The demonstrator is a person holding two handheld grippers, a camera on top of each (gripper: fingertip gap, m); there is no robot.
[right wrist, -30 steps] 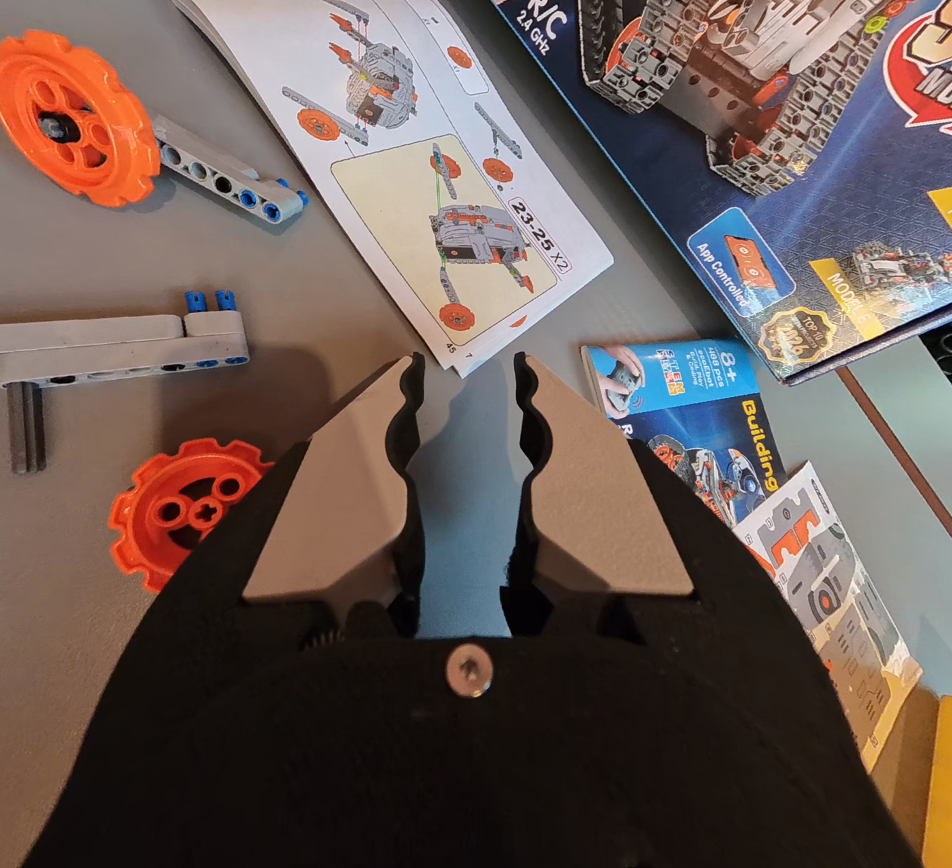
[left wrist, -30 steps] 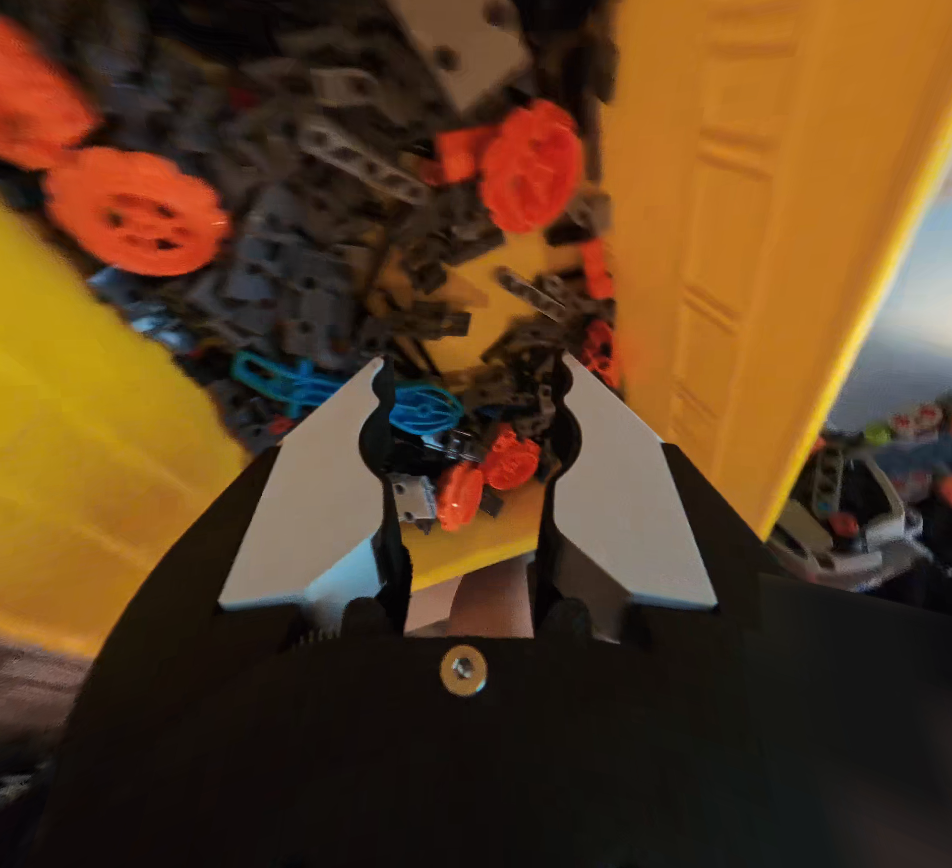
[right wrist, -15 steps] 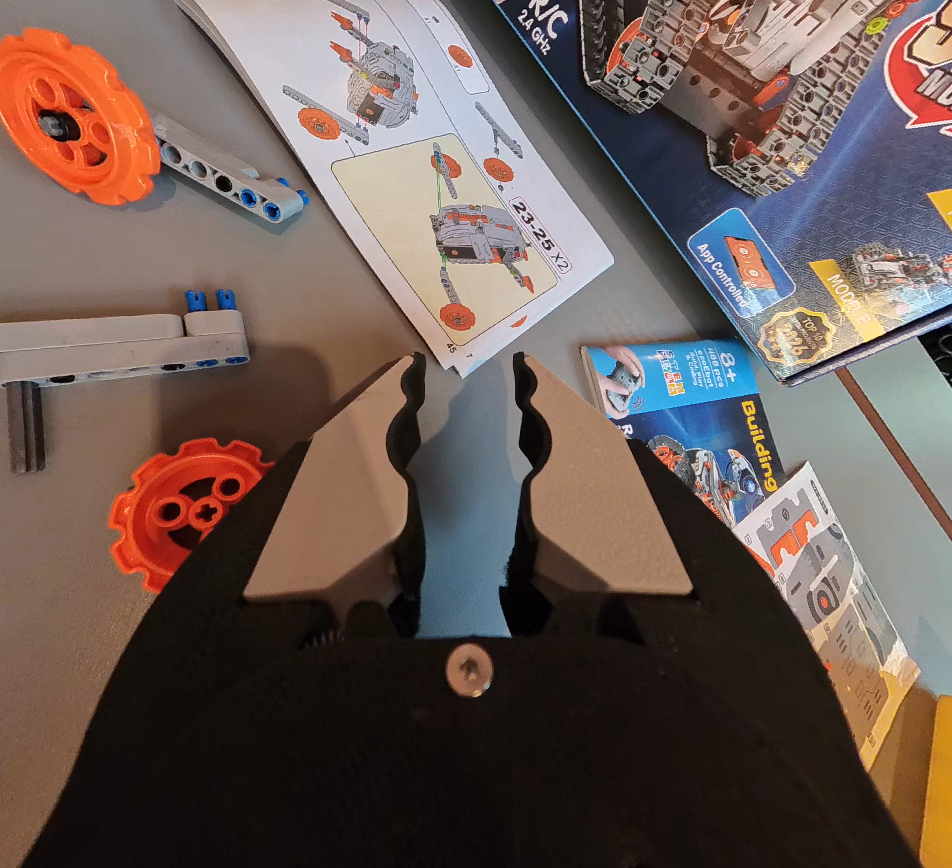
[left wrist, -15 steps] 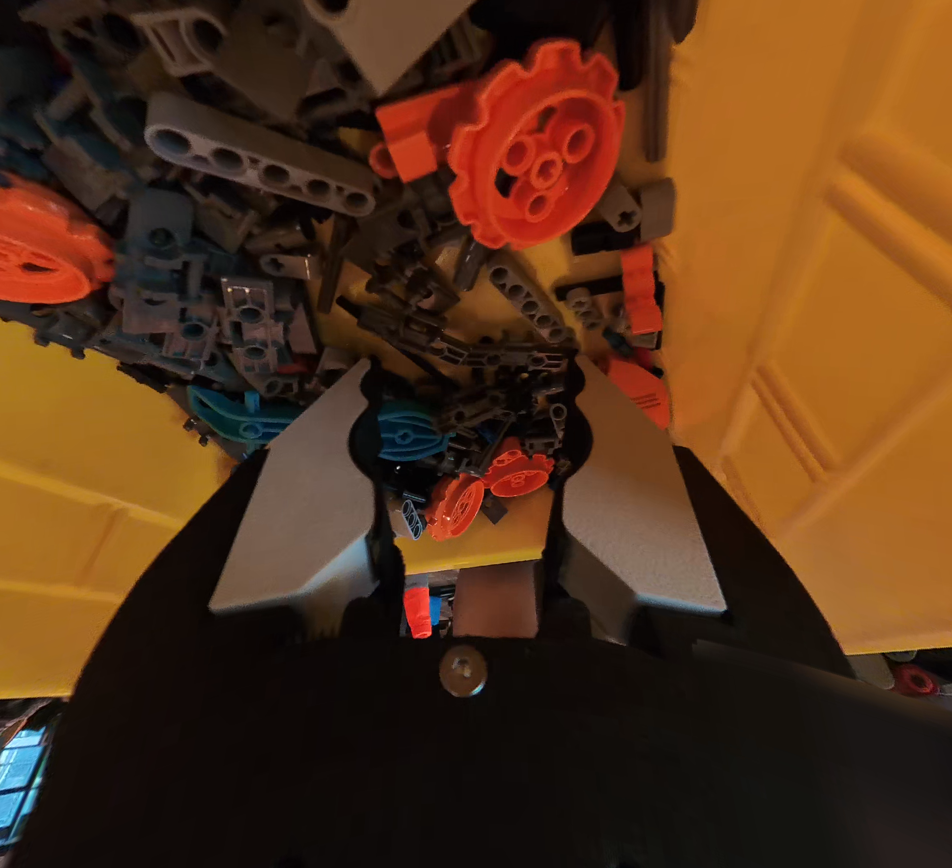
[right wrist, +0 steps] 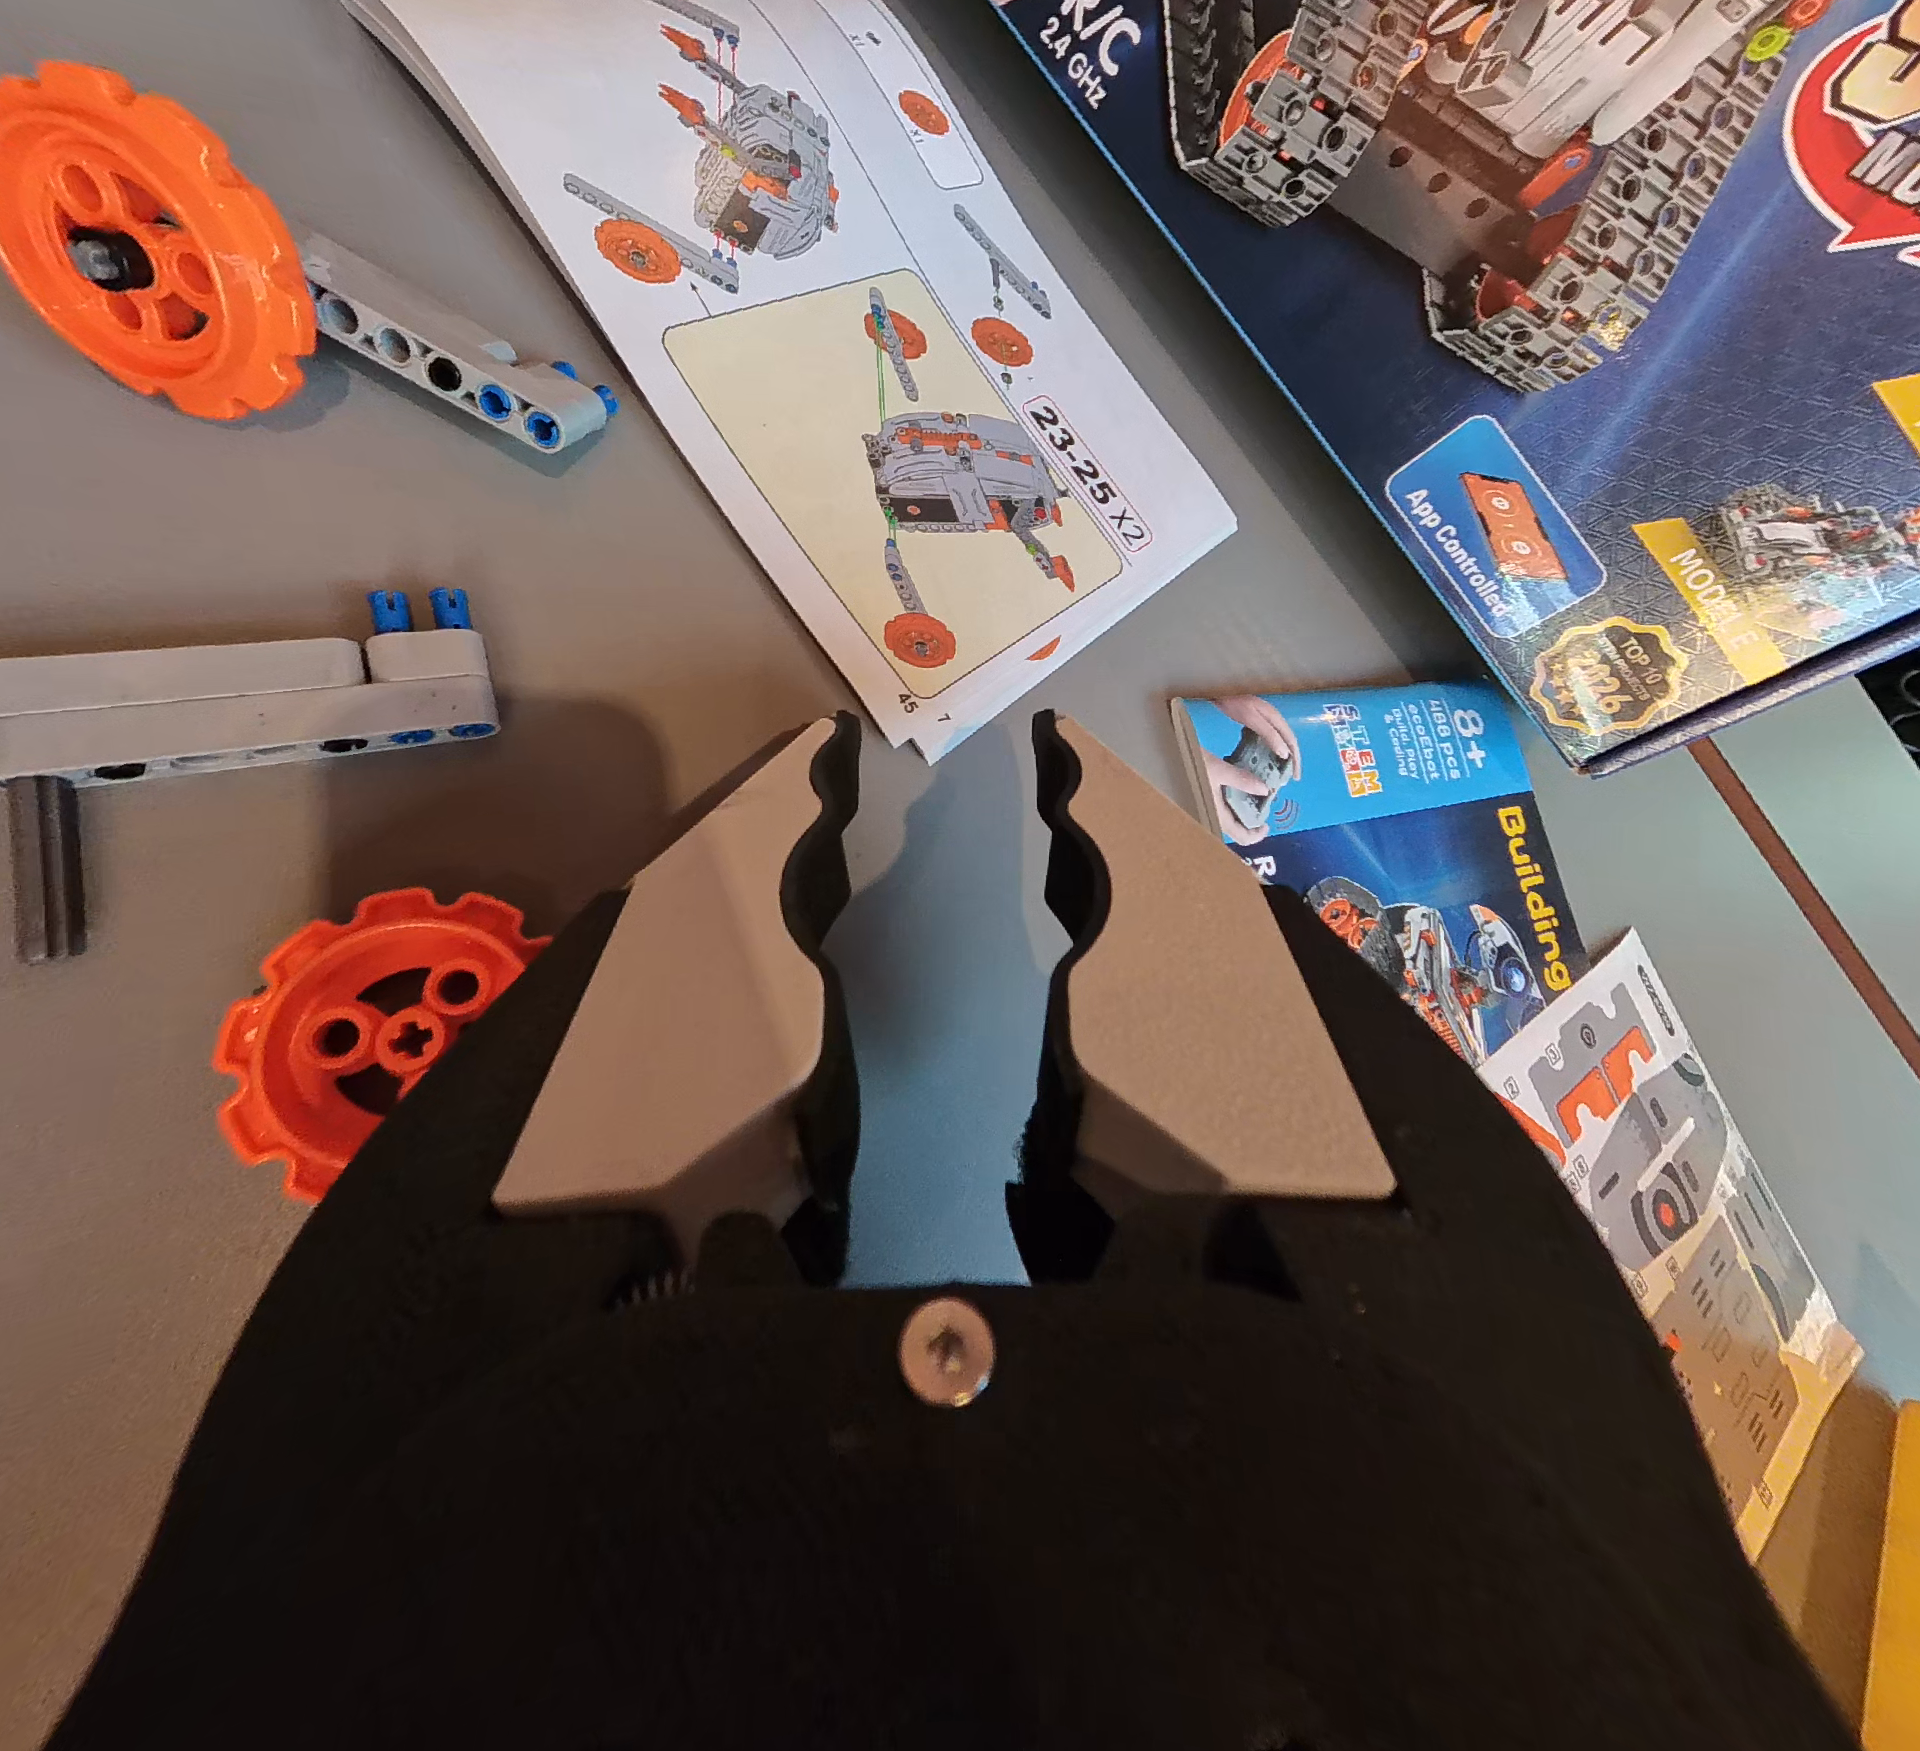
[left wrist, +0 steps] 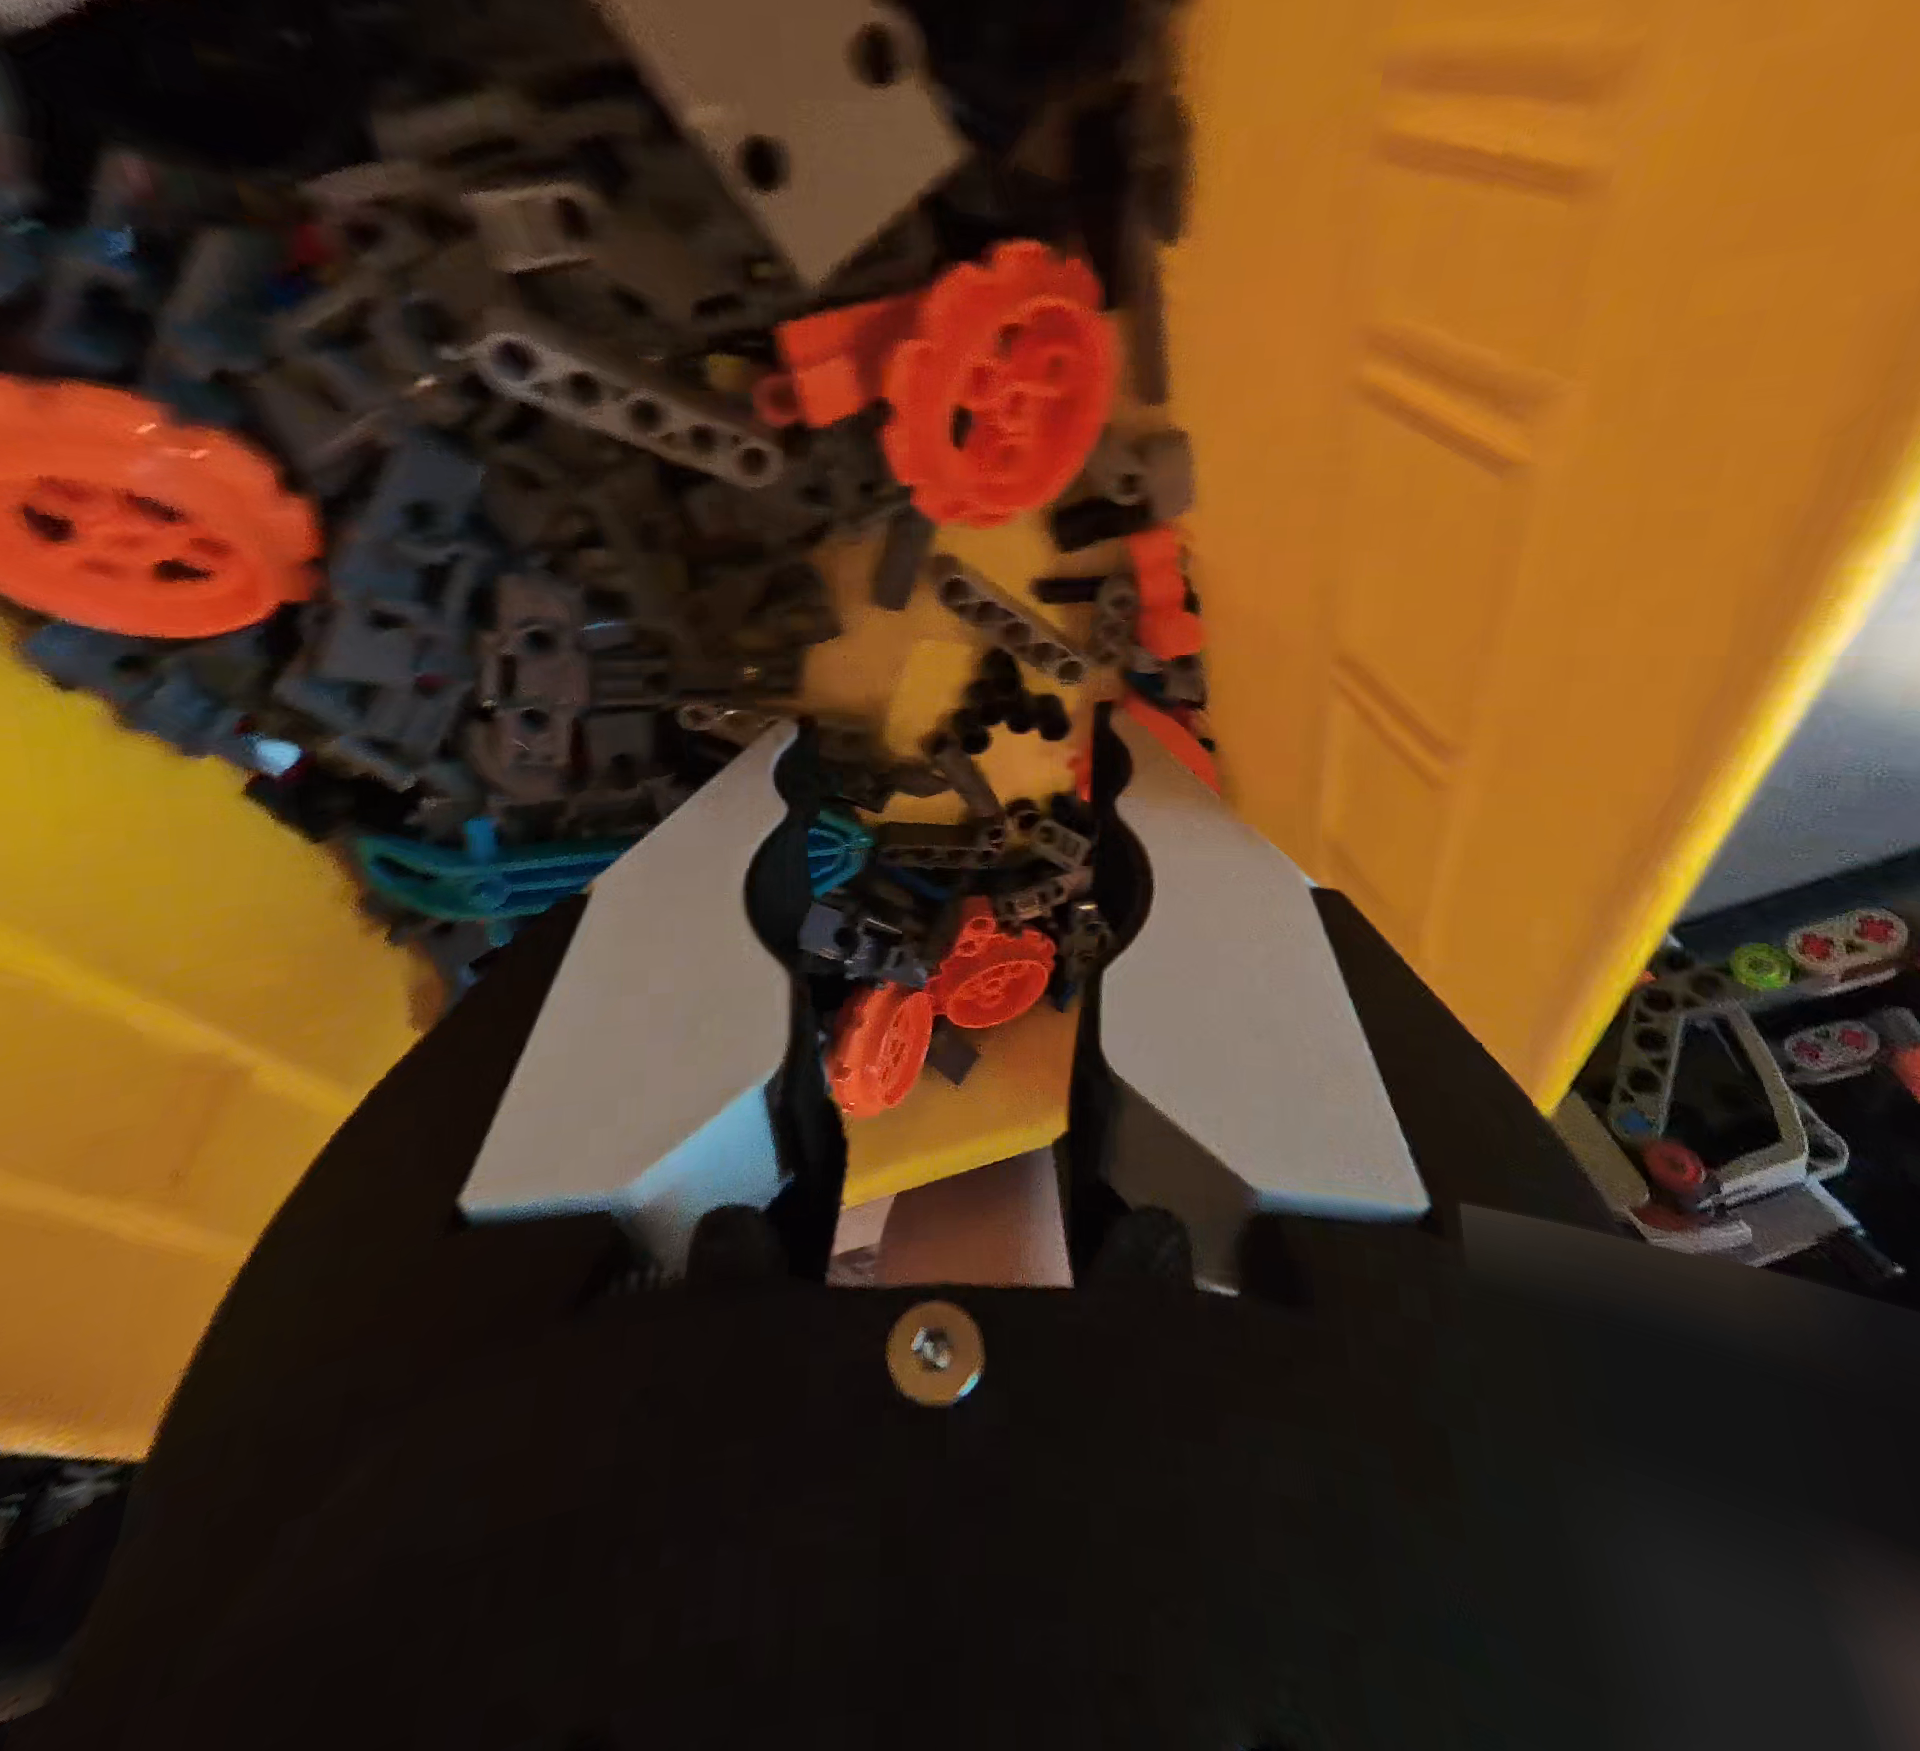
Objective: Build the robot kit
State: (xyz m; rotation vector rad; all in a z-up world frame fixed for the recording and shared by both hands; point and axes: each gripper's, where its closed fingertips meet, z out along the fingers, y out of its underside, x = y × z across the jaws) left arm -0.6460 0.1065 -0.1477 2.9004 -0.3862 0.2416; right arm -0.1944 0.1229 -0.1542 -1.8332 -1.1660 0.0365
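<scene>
Left tongs (left wrist: 940, 745) gape over small orange gears (left wrist: 940, 1000) in yellow bin (left wrist: 1455, 454); right tongs (right wrist: 945, 730) gape, empty, beside booklet (right wrist: 831, 330).

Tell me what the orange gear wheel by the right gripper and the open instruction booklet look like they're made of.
Orange gear wheel: looks like moulded hard plastic, glossy, with sharp highlights on its rim and clean round holes.
Instruction booklet: printed paper, smooth and slightly sheeny; thin page edges show at its corner, and the pages curve near the fold.

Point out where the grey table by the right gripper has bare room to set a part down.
Bare table lies between the open booklet, the grey beam and the open right gripper. Further right, a smaller booklet and the blue box crowd it.
</scene>
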